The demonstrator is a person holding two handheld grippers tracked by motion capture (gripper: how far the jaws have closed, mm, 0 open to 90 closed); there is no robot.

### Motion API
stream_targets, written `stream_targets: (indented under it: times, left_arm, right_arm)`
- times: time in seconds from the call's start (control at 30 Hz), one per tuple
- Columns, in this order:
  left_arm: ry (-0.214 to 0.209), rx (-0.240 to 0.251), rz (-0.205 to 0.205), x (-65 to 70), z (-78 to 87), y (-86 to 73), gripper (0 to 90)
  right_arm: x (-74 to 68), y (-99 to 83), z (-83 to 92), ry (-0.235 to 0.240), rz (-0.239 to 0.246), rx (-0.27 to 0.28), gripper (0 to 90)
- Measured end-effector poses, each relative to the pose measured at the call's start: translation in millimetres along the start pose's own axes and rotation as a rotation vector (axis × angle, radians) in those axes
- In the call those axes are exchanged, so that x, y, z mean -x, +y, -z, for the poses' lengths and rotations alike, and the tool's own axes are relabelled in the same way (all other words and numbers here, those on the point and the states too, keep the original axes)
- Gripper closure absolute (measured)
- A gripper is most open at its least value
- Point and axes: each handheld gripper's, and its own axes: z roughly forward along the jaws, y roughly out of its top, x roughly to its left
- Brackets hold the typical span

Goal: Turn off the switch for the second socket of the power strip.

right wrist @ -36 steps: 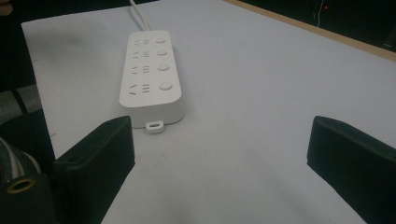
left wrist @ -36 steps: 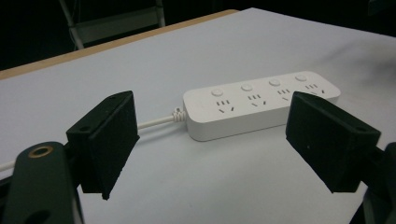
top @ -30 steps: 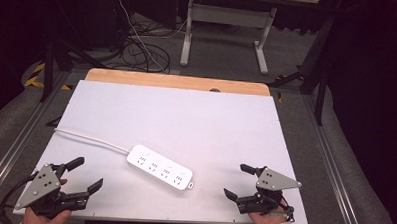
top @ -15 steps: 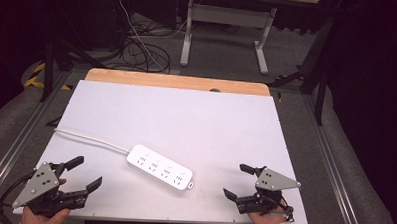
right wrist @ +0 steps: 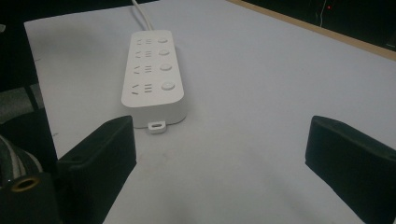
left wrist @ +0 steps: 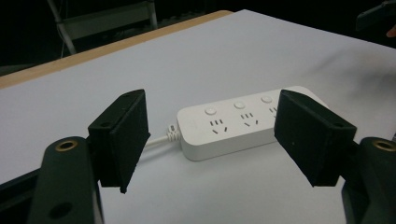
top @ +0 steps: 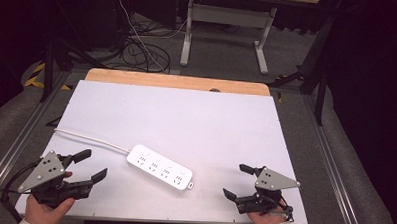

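power strip [top: 160, 167] lies mid-tabletop [top: 196, 117], clear room around; left tongs [top: 92, 165] risen, wide but closing, empty; right tongs [top: 236, 181] wide, unmoved.

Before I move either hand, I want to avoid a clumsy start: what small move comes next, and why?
Probably ease the left tool forward toward the cord end of the power strip. Its jaws, just closing a little, hold nothing, the strip lies flat and untouched on the white table, and that end sits straight ahead between them.

Table [top: 196, 117]: white sheet over a wooden top.
White four-socket power strip [top: 159, 166] lies flat near the front; its cord [top: 90, 139] trails left.
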Motion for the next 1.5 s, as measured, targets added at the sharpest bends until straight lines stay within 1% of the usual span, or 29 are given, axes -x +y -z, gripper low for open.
stream_targets:
  times: [0.1, 0.27, 0.3, 0.33, 0.37, 0.4, 0.43, 0.5, 0.53, 0.57, 0.7, 0.87, 0.9, 1.3, 1.37, 1.4, 1.47, 1.5]
  left_arm:
    - [-0.003, -0.004, -0.012, 1.5, -3.5, 4.2, 30.8]
    - [-0.017, -0.020, -0.035, 6.1, -16.5, 14.9, 32.4]
    - [-0.017, -0.020, -0.035, 6.1, -16.5, 14.9, 32.6]
    - [-0.014, -0.037, -0.044, 9.7, -21.1, 18.7, 33.1]
    - [-0.014, -0.037, -0.044, 9.7, -21.1, 18.7, 33.8]
    - [-0.014, -0.052, -0.061, 13.3, -25.7, 22.3, 35.0]
    - [-0.014, -0.052, -0.061, 13.3, -25.7, 22.3, 36.0]
    - [-0.028, -0.058, -0.059, 15.5, -29.8, 25.5, 37.2]
    - [-0.035, -0.062, -0.058, 17.1, -34.1, 28.2, 37.7]
    - [-0.035, -0.062, -0.058, 17.1, -34.1, 28.2, 38.0]
    - [-0.044, -0.070, -0.068, 20.2, -42.9, 32.8, 39.0]
    - [-0.074, -0.086, -0.078, 25.2, -55.3, 38.4, 40.2]
    - [-0.085, -0.093, -0.073, 27.1, -59.9, 40.2, 40.4]
    - [-0.111, -0.099, -0.076, 33.5, -77.4, 47.8, 41.2]
    - [-0.119, -0.101, -0.078, 34.7, -80.7, 48.8, 41.4]
    - [-0.125, -0.101, -0.072, 36.2, -84.3, 49.7, 41.5]
    - [-0.131, -0.102, -0.069, 37.1, -86.3, 50.2, 41.6]
    - [-0.138, -0.109, -0.075, 39.3, -90.1, 51.3, 42.0]
  right_arm:
    - [0.4, -0.2, 0.3, -0.002, -0.002, -0.002, 9.1]
    - [0.6, -0.5, 0.2, 0.001, 0.000, -0.005, 9.2]
    - [0.6, -0.5, 0.2, 0.001, 0.000, -0.005, 9.2]
    - [0.7, -0.5, 0.1, 0.001, 0.000, -0.005, 9.2]
    - [0.8, -0.5, 0.2, 0.001, 0.000, -0.005, 9.2]
    - [0.9, -0.5, 0.3, 0.004, -0.002, -0.004, 9.2]
    - [0.8, -0.5, 0.3, 0.003, -0.004, -0.002, 9.2]
    - [0.9, -0.6, 0.2, 0.005, -0.004, -0.003, 9.3]
    - [0.9, -0.7, 0.0, 0.007, -0.004, -0.002, 9.3]
    - [0.9, -0.7, 0.0, 0.007, -0.004, -0.002, 9.3]
    - [1.4, -1.1, -0.4, 0.010, -0.005, -0.002, 9.3]
    - [1.4, -1.1, -0.3, 0.012, -0.005, -0.003, 9.3]
    - [1.5, -1.1, -0.1, 0.010, -0.005, -0.003, 9.3]
    - [2.1, -1.5, 0.0, 0.014, -0.004, -0.004, 9.5]
    - [2.0, -1.6, 0.0, 0.016, -0.004, -0.005, 9.5]
    - [2.0, -1.6, 0.0, 0.016, -0.004, -0.005, 9.5]
    - [2.1, -1.6, -0.1, 0.016, -0.003, -0.005, 9.5]
    - [2.3, -1.7, -0.1, 0.016, -0.004, -0.005, 9.5]
